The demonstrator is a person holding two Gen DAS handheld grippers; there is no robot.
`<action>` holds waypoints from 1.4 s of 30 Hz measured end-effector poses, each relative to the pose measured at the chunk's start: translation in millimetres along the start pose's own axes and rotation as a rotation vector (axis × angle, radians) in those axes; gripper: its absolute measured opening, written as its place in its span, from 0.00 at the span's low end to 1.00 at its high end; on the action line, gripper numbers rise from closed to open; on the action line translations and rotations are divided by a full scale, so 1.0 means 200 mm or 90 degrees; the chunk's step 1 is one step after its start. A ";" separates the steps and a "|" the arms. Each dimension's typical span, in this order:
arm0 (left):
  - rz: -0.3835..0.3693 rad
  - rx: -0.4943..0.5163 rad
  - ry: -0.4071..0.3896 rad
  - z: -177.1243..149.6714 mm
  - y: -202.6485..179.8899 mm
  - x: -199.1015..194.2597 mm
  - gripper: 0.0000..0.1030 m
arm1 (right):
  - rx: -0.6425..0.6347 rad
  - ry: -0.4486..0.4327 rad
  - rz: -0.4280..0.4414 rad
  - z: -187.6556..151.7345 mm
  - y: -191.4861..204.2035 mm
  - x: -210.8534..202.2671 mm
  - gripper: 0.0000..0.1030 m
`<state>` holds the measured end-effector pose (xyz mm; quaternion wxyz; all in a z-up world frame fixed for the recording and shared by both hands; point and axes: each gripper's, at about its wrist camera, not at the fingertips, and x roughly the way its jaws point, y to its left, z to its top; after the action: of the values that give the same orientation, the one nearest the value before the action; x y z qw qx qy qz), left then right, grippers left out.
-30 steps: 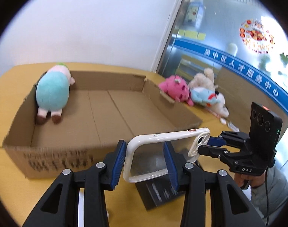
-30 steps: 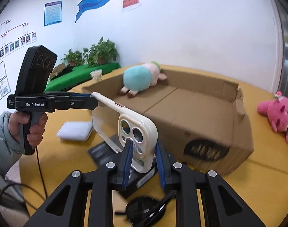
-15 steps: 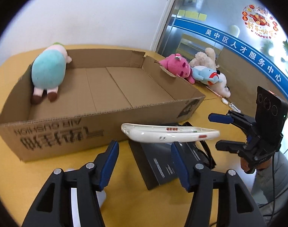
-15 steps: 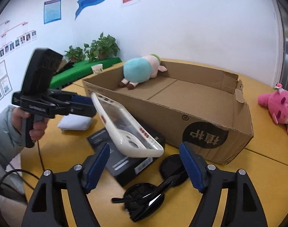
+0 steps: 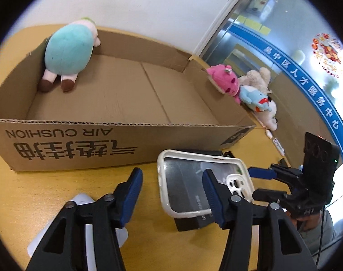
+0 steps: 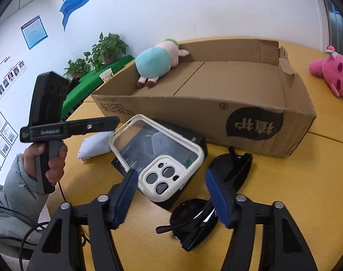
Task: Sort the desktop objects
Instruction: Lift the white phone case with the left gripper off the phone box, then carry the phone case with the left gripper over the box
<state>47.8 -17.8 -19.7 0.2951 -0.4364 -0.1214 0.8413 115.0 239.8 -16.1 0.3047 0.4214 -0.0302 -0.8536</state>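
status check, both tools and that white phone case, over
Left tool open, right tool open, both empty. White clear-backed phone case lies on the black flat box, outside the brown cardboard box. Black sunglasses beside it.

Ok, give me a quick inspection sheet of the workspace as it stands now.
Surface: yellow wooden table.
Job's things: white clear-backed phone case lying on flat black box; black sunglasses; teal plush toy inside open cardboard box.
Clutter: white flat device; pink plush toy, other plush toys outside the box.
Tongs: left tongs open, empty; right tongs open, empty.
Cables: black cable below left handle.
Surroundings: white wall, potted plants, glass door.
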 end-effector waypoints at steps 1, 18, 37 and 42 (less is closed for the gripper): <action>0.004 -0.004 0.011 0.00 0.01 0.02 0.30 | -0.004 0.014 -0.005 0.00 0.01 0.03 0.45; 0.020 -0.020 -0.053 0.00 -0.01 -0.20 0.09 | 0.029 0.003 -0.033 0.08 0.00 0.06 0.13; 0.021 0.136 -0.254 0.85 -0.29 -0.59 0.09 | -0.107 -0.237 -0.120 0.93 0.15 -0.47 0.09; 0.038 0.149 -0.275 1.05 -0.28 -0.62 0.09 | -0.127 -0.258 -0.119 1.21 0.14 -0.48 0.09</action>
<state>-44.1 -36.8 212.4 0.2861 -0.2124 -0.0704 0.9317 -5.9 220.7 215.3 0.2525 0.2104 0.0331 -0.9439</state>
